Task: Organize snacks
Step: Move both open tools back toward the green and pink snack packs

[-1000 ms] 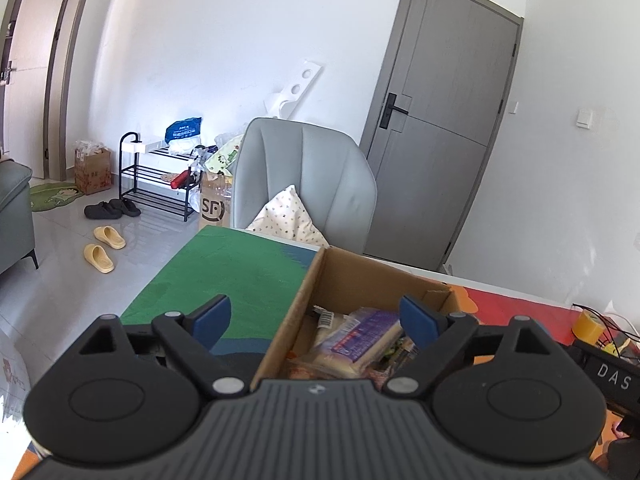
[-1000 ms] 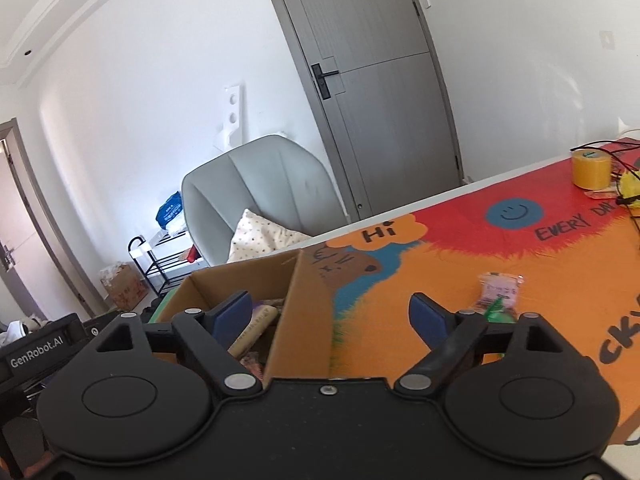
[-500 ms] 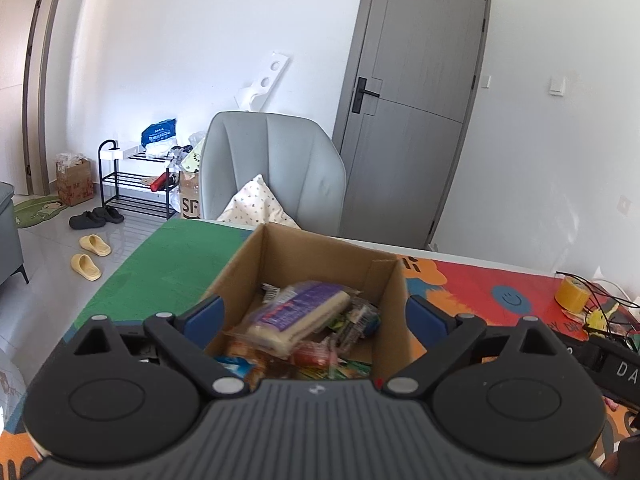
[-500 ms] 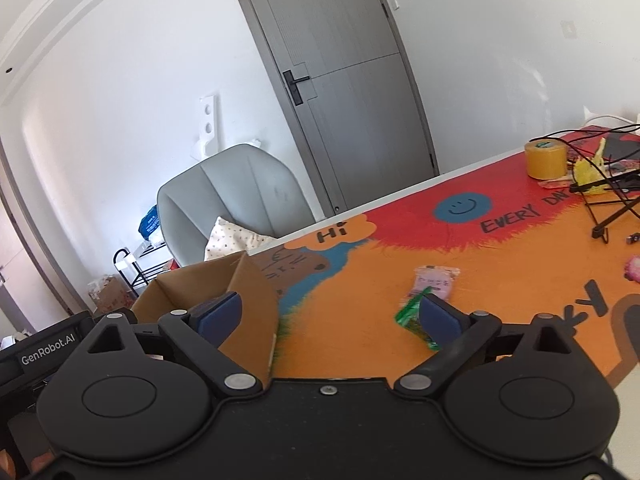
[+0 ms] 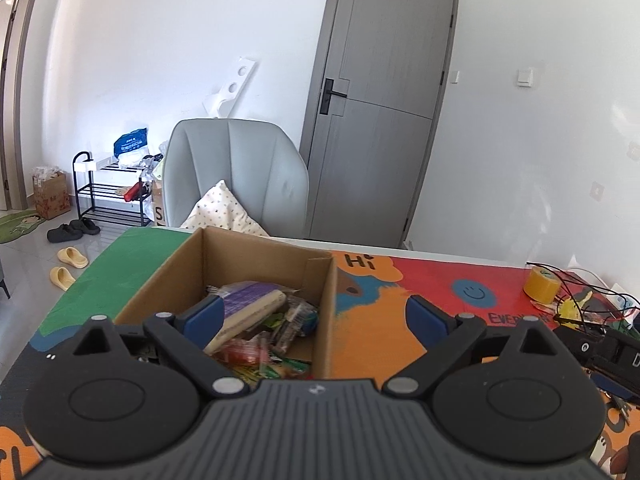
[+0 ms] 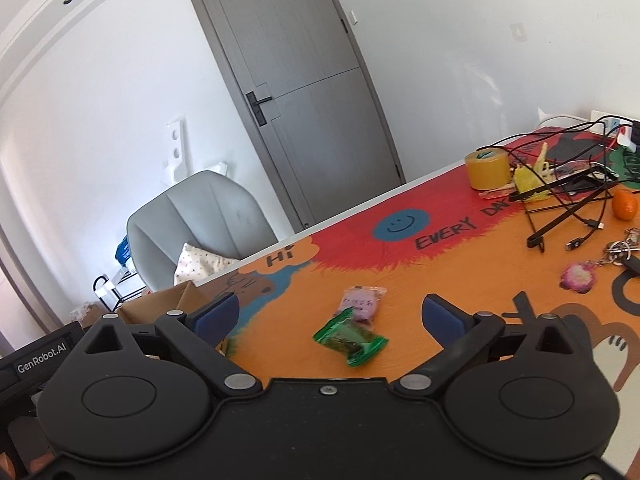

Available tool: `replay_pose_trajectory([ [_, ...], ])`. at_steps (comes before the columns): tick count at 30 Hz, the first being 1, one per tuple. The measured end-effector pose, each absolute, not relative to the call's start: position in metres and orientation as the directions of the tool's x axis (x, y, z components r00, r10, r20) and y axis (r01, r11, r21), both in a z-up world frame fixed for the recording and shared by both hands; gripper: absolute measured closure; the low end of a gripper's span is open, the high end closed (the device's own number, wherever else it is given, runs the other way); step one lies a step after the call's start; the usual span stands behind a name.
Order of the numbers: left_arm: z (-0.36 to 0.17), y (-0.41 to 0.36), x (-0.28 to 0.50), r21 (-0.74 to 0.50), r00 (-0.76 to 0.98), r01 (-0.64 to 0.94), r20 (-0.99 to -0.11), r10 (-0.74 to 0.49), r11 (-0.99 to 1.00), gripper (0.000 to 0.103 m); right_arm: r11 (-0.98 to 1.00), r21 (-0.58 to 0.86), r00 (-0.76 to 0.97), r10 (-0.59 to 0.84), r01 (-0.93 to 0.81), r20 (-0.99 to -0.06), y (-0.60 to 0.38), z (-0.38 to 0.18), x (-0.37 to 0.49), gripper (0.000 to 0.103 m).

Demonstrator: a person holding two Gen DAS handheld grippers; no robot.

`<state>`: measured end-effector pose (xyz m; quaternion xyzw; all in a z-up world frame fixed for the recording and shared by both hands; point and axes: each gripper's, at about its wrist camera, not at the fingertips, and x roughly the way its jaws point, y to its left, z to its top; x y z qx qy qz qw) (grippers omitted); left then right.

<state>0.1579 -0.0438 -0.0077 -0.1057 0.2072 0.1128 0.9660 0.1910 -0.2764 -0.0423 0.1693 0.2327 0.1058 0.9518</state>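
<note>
An open cardboard box [image 5: 256, 252] stands on the colourful table mat and holds several wrapped snacks, with a purple-labelled packet [image 5: 248, 304] on top. My left gripper [image 5: 314, 314] hovers open over the box's near right corner, with nothing between its pads. The box [image 6: 160, 304] shows only as a corner at the left of the right wrist view. A green packet [image 6: 350, 338] and a pink packet [image 6: 362, 304] lie touching on the orange mat. My right gripper [image 6: 330, 312] hangs above and short of them. Its jaws are opening and hold nothing.
A yellow tape roll [image 6: 488, 168], black cables [image 6: 560, 208], an orange fruit [image 6: 624, 204] and keys [image 6: 620, 256] crowd the table's far right. A grey chair [image 5: 236, 176] with a cushion stands behind the table. The right gripper's body [image 5: 600, 348] is at the left view's right edge.
Both grippers swung to the right, so the box slid left in each view. The right jaws widened, and the green and pink packets now sit between them in the view.
</note>
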Motion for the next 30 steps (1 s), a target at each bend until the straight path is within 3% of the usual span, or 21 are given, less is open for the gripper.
replay_pose_trajectory([
  [30,-0.054,-0.120,0.222,-0.110,0.852,-0.134,-0.521,0.058,0.985,0.006,0.925,0.379,0.844,0.226,-0.029,-0.487,-0.331,-0.080,0.226,0.005],
])
